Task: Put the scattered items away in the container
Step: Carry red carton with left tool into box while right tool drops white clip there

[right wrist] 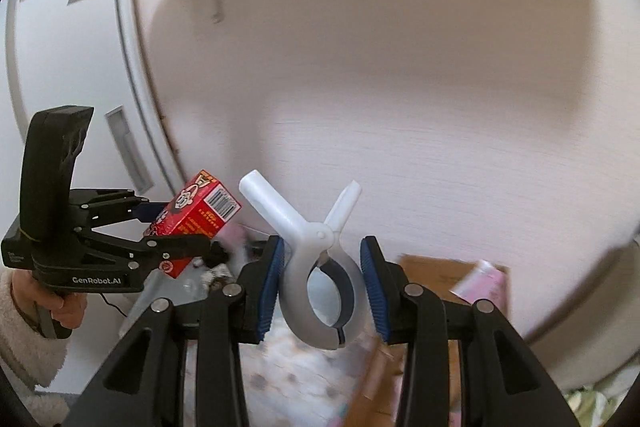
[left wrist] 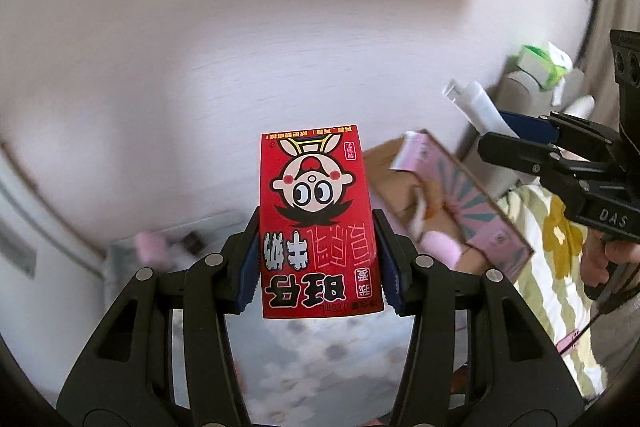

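Red milk carton [left wrist: 318,223] clenched in left tongs [left wrist: 318,263]; right tongs [right wrist: 322,283] grasp white clamp [right wrist: 320,267] before pale wall [left wrist: 280,27].

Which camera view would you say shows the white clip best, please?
The right wrist view: the white clip fills the middle, sharp, between the right hand-held gripper's blue pads. The left wrist view catches only its handles, side-on at the right.

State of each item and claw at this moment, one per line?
Red milk carton: lifted, clamped in left claw.
White plastic clamp: lifted, held in right claw, own mouth closed.
Brown cardboard box: open, pink items inside.
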